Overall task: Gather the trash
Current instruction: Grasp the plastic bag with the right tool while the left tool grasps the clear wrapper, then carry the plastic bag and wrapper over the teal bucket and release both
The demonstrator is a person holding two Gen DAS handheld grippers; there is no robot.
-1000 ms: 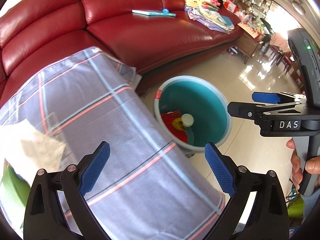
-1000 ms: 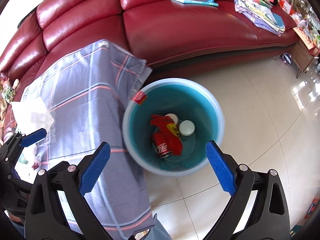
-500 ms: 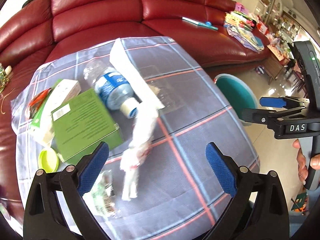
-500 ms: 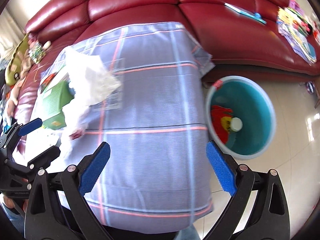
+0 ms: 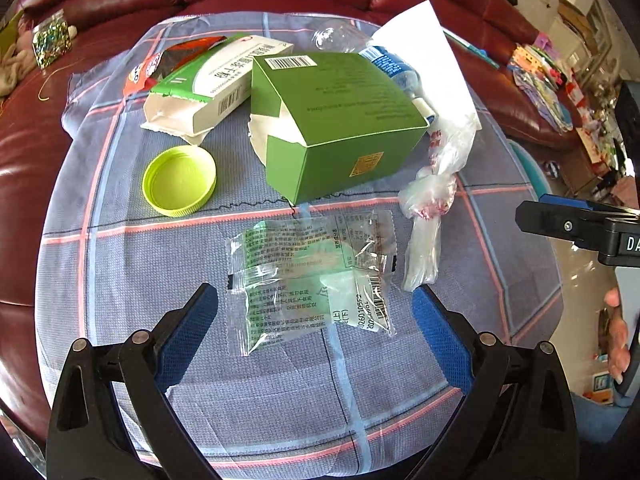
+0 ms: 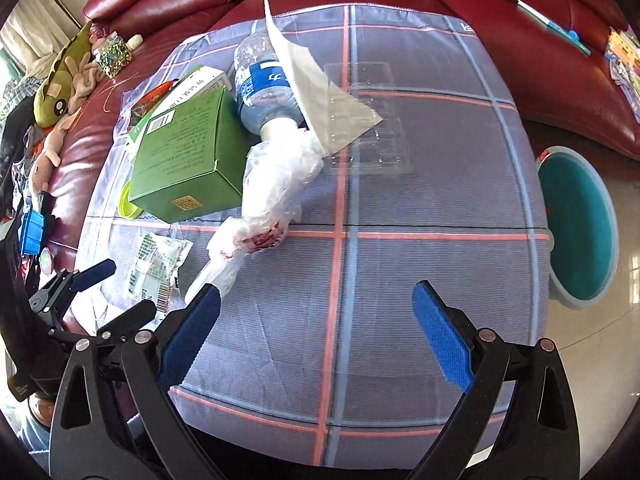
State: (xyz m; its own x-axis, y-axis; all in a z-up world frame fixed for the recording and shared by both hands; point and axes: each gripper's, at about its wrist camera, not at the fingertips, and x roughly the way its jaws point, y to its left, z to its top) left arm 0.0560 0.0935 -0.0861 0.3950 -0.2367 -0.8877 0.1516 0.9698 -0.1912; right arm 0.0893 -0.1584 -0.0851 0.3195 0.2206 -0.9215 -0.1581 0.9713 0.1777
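Cloth: checked grey-blue cover [image 5: 120,264] over the bench, litter heaped at its far left part.
Litter: clear wrapper [image 5: 312,276], knotted plastic bag [image 5: 432,208], green box [image 5: 340,128], white carton [image 5: 212,88], yellow-green lid [image 5: 180,186], water bottle [image 6: 266,88], sheet of paper [image 6: 316,92], clear tray [image 6: 368,120].
Bin: teal bucket [image 6: 576,224] on the floor off the bench's right edge, well apart from the heap.
Left tongs [image 5: 316,328]: blue pads spread wide, nothing held, low over the cloth.
Right tongs [image 6: 316,328]: also spread wide and empty, over bare cloth between heap and bucket.
Key relation: the wrapper lies flat just ahead of the left tongs, its near end between the two pads. Its long axis runs away from the tongs, tilted slightly, so the pads face its long edges. Left is clearly the nearer pair; from the right tongs the wrapper sits off to the left, past the bag's tail.
Likely next: lower the left tongs and close on the wrapper.
Risk: thin film lying flat may slip the pads or drag cloth with it.
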